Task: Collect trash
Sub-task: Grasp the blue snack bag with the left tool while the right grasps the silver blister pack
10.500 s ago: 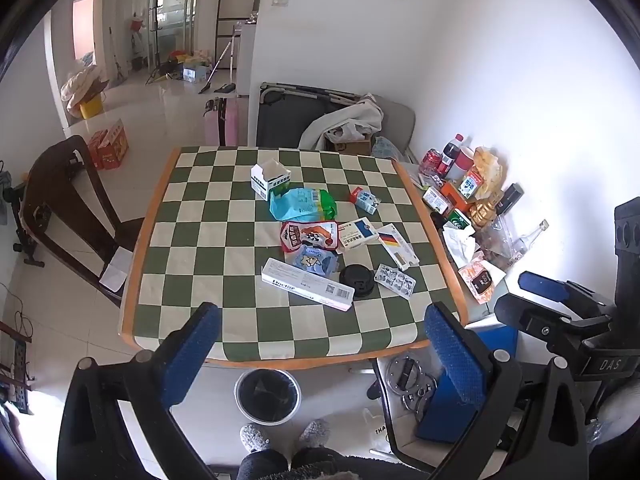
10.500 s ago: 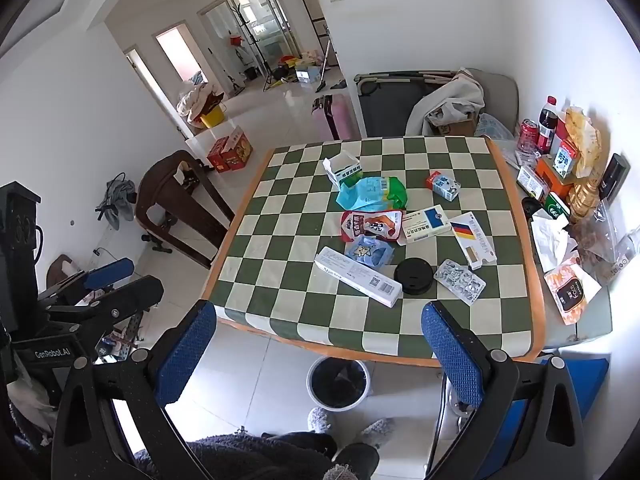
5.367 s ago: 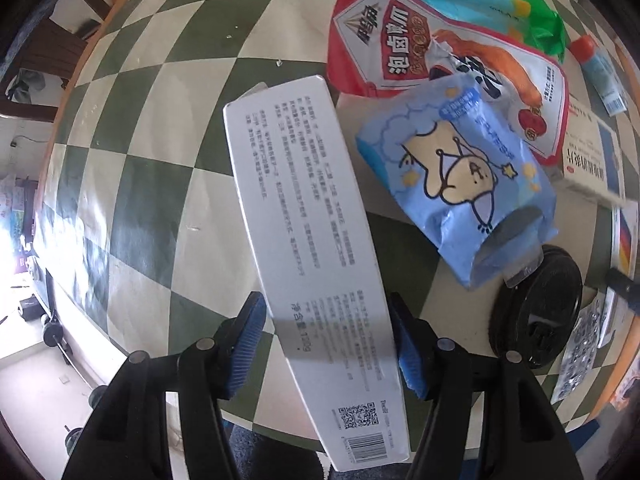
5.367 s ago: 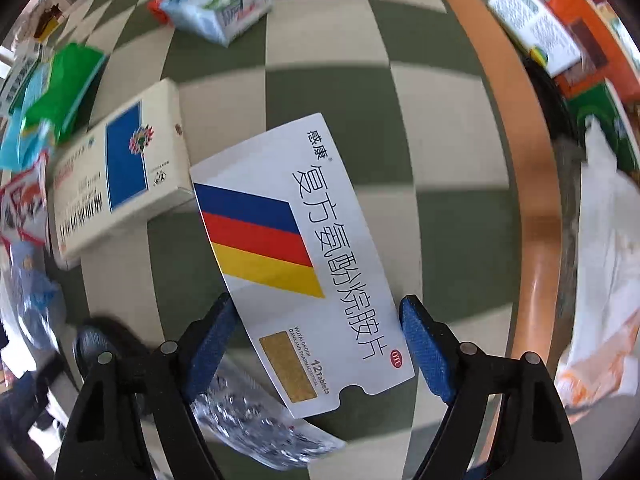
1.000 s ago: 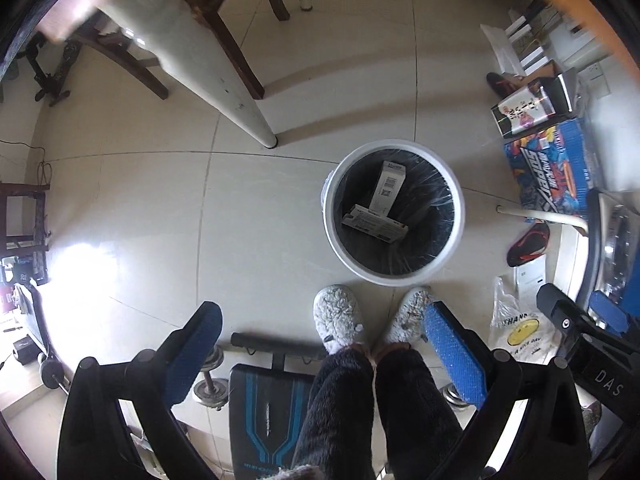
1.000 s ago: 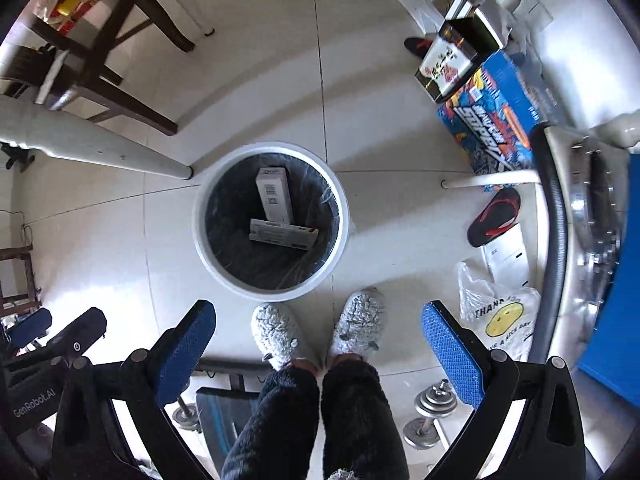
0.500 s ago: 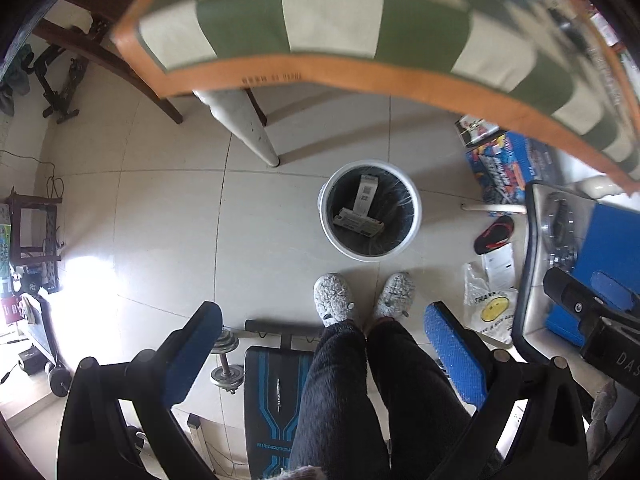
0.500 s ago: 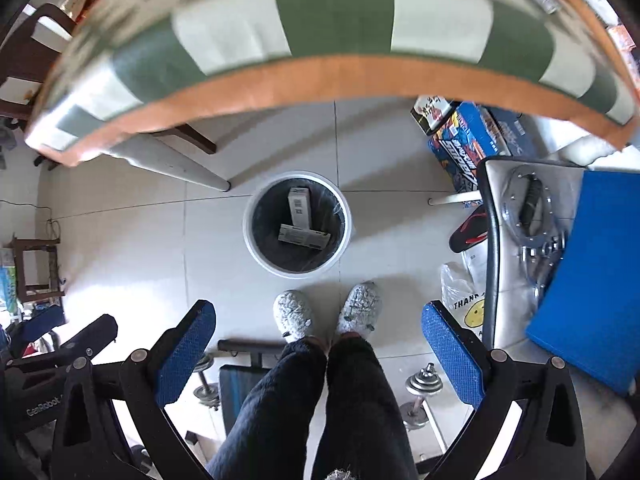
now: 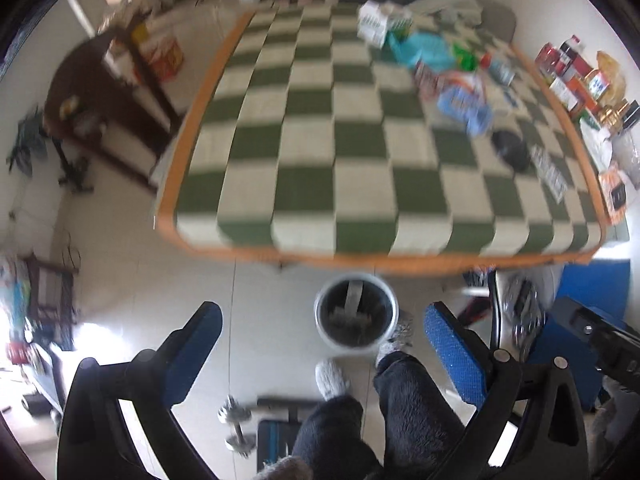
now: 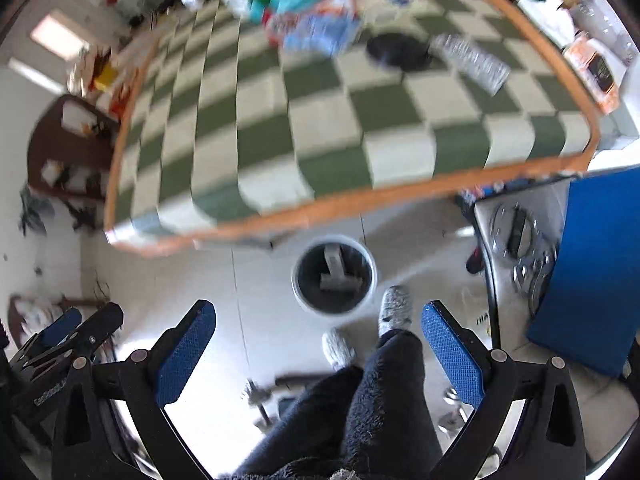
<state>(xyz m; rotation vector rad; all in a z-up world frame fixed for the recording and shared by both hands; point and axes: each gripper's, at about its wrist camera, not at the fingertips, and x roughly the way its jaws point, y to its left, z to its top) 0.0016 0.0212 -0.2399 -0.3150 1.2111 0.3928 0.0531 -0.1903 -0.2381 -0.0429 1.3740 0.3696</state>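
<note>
A white round trash bin [image 9: 356, 312] stands on the floor in front of the checkered table [image 9: 360, 240]; two boxes lie in it. It also shows in the right wrist view [image 10: 334, 274]. Trash lies at the table's far right: a blue pouch [image 9: 466, 108], a black lid [image 9: 510, 149], a blister pack [image 9: 550, 174], a teal bag [image 9: 424, 50], a white carton [image 9: 372, 24]. My left gripper [image 9: 320, 344] is open and empty above the floor. My right gripper [image 10: 318, 340] is open and empty too. Both views are blurred.
The person's legs and grey slippers [image 9: 332, 376] stand beside the bin. A dark wooden chair [image 9: 100, 92] is left of the table. Bottles and boxes [image 9: 580, 80] crowd a shelf on the right. A blue board [image 10: 596, 268] and dumbbells [image 9: 236, 424] lie near the floor.
Both grippers have tilted up from the bin and floor, so the table top and the trash on it have come into view. Both stay open and empty.
</note>
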